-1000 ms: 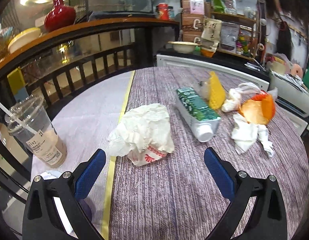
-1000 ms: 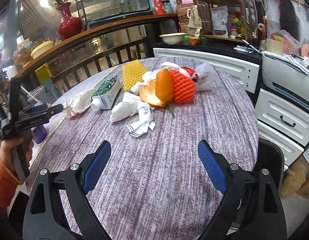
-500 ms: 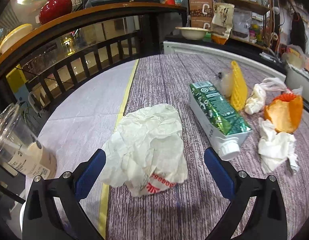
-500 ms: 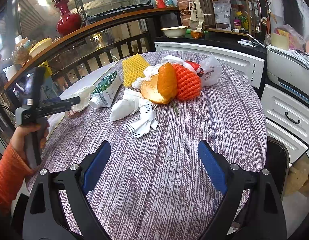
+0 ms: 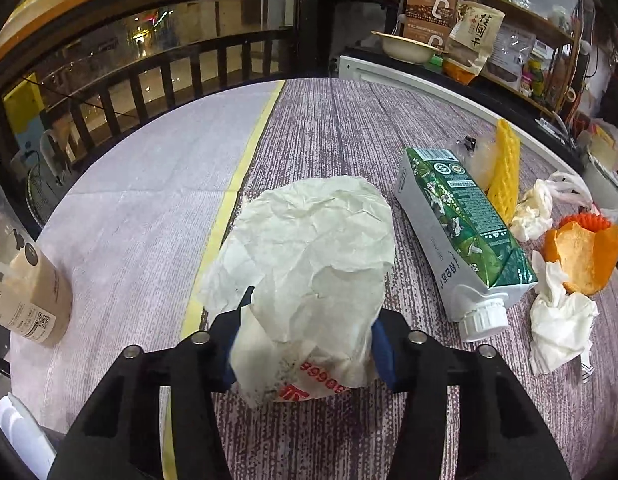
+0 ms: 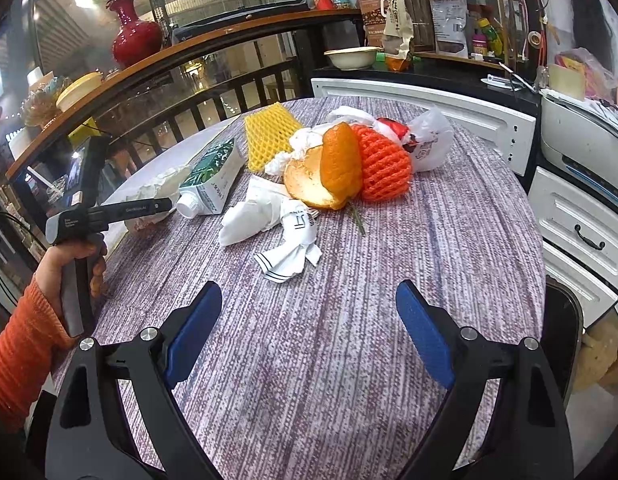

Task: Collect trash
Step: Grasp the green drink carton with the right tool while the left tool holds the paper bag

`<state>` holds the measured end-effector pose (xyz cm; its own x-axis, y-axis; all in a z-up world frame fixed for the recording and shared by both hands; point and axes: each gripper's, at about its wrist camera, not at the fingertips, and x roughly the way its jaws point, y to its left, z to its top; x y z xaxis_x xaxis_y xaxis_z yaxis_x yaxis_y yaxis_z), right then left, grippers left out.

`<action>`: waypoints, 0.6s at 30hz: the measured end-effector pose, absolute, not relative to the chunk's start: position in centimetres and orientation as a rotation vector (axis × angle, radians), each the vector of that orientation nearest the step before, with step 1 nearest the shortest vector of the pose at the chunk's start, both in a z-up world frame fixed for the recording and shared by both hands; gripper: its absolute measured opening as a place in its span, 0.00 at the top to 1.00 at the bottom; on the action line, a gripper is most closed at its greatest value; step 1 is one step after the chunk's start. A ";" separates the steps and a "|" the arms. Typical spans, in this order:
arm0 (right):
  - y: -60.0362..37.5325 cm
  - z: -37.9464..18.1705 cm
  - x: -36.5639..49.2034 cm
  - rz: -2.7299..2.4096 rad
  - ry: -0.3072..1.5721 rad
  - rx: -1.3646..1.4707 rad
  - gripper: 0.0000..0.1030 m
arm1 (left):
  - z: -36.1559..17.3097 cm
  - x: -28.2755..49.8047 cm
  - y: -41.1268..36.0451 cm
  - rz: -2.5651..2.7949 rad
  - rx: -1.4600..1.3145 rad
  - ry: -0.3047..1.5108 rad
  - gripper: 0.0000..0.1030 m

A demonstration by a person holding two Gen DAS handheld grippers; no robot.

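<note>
Blue pads: the left gripper (image 5: 305, 344) has its padded fingers (image 5: 383, 350) pressed against both sides of the crumpled paper wrapper (image 5: 309, 264); the jaws have just been closing, and the wrapper is between them.
Wrapper: off-white, creased, red print on its near end, resting on the table (image 5: 349, 128) and bulging forward beyond the fingertips.
Right of the left jaws: a green-and-white milk carton (image 5: 465, 232) lies on its side, white cap toward the camera, just beside the wrapper.
Past the carton: yellow foam netting (image 5: 507, 168), a white tissue (image 5: 559, 320) and an orange peel (image 5: 581, 256).
Left of the left jaws: a plastic cup (image 5: 27, 300) with a pale drink stands well apart from the wrapper.
Right gripper (image 6: 309, 334): jaws wide apart, nothing between them, over bare tablecloth.
Ahead of the right jaws: a crumpled white napkin (image 6: 289, 256), then the peel, with orange foam netting (image 6: 383, 168) and a white plastic bag (image 6: 433, 140) behind it.
Far left of the right jaws: a hand (image 6: 75, 256) in an orange sleeve (image 6: 21, 352) holds the other gripper's handle.
</note>
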<state>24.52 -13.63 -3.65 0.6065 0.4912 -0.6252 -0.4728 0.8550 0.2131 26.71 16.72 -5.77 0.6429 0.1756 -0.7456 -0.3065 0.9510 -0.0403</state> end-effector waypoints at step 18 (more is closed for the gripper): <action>-1.2 -0.8 28.1 0.707 0.737 -0.044 0.15 | -0.1 19.2 14.9 0.229 -0.258 0.548 0.59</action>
<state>28.13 -1.24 -0.84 0.5225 0.5753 -0.6293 -0.6049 0.7703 0.2019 19.25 14.87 -0.13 0.8296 0.1454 -0.5391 -0.2820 0.9424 -0.1797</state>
